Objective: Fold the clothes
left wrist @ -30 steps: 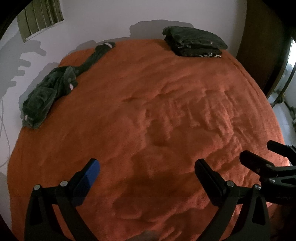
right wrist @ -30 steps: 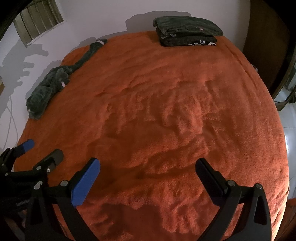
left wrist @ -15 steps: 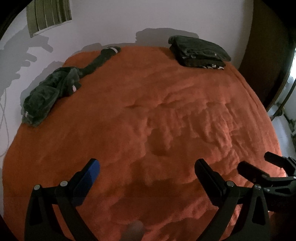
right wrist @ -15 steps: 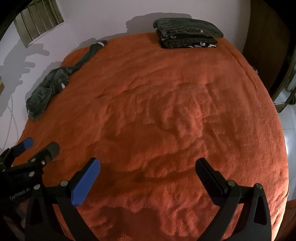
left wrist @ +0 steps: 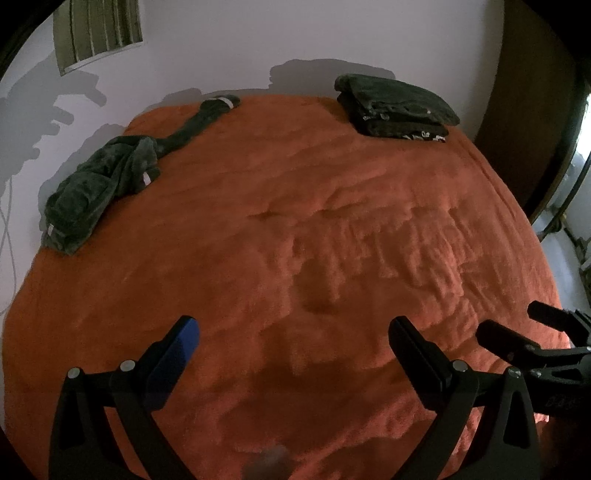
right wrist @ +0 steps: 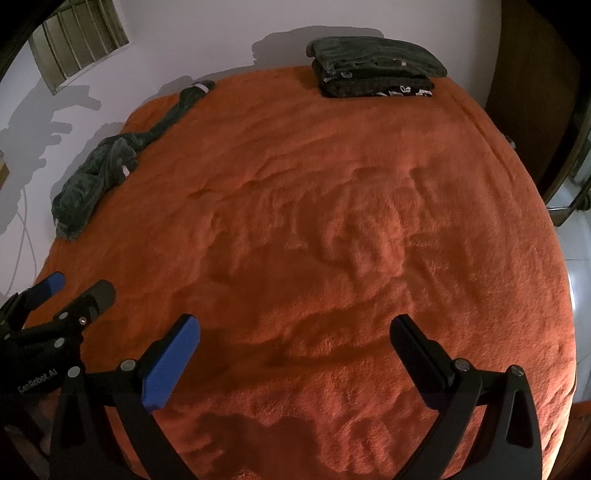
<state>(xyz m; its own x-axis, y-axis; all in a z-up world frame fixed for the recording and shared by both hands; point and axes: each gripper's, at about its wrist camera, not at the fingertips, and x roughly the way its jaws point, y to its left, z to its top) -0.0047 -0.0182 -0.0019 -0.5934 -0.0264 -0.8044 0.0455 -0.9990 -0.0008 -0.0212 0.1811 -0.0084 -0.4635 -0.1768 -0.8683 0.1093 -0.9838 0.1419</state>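
Note:
A crumpled dark green garment (left wrist: 99,181) (right wrist: 92,177) lies at the far left of the orange bed, one sleeve or leg stretched toward the wall. A neat stack of folded dark clothes (left wrist: 395,105) (right wrist: 373,72) sits at the far right by the wall. My left gripper (left wrist: 293,332) hovers open over the near part of the bed, nothing between its fingers; it also shows at the left edge of the right wrist view (right wrist: 79,288). My right gripper (right wrist: 295,332) is open and empty too, seen at the right edge of the left wrist view (left wrist: 517,321).
The orange fleece blanket (left wrist: 314,240) covers the whole bed, with ripples across its middle. A white wall (left wrist: 258,40) with a louvred vent (left wrist: 98,31) stands behind. A dark wooden door or wardrobe (left wrist: 532,92) flanks the right side, and a white cable (right wrist: 22,221) hangs at left.
Both grippers have moved slightly forward and tilted up, so the wall and vent show more. The clothes have not moved, and both grippers stay open.

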